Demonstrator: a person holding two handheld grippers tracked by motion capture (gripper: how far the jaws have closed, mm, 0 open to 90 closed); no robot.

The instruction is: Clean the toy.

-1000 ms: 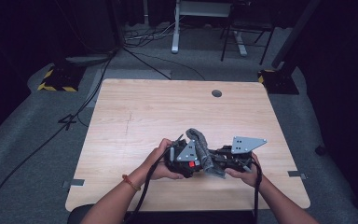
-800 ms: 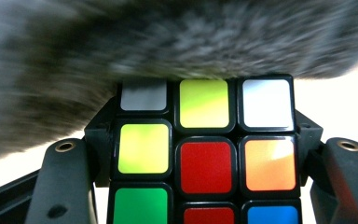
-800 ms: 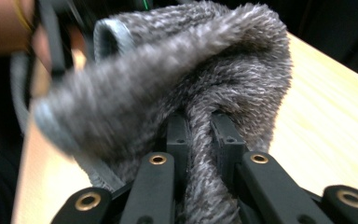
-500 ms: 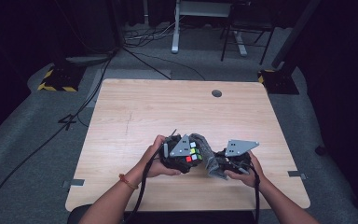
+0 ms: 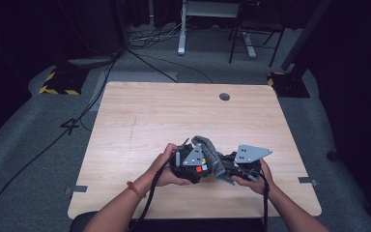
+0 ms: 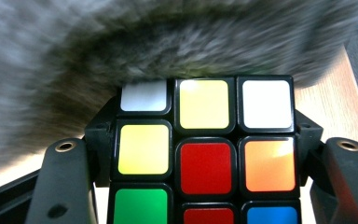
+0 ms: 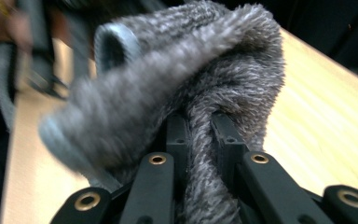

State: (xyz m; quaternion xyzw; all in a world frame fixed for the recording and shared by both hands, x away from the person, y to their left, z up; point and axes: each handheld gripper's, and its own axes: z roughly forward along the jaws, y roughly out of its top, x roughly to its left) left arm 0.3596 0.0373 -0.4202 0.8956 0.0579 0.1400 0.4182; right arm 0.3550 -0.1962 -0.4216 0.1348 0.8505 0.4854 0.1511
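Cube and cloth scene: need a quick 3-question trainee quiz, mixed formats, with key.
1. True or false: the left gripper is shut on the puzzle cube.
2. Which colour is the centre sticker of the cube face seen in the left gripper view? A) blue B) red C) white
3. Fill in: the right gripper pinches a fold of the grey ____.

Key:
1. True; the jaws press on both sides of the cube.
2. B, red.
3. Cloth; in the high view it arches from the right gripper over to the cube, above the wooden table.
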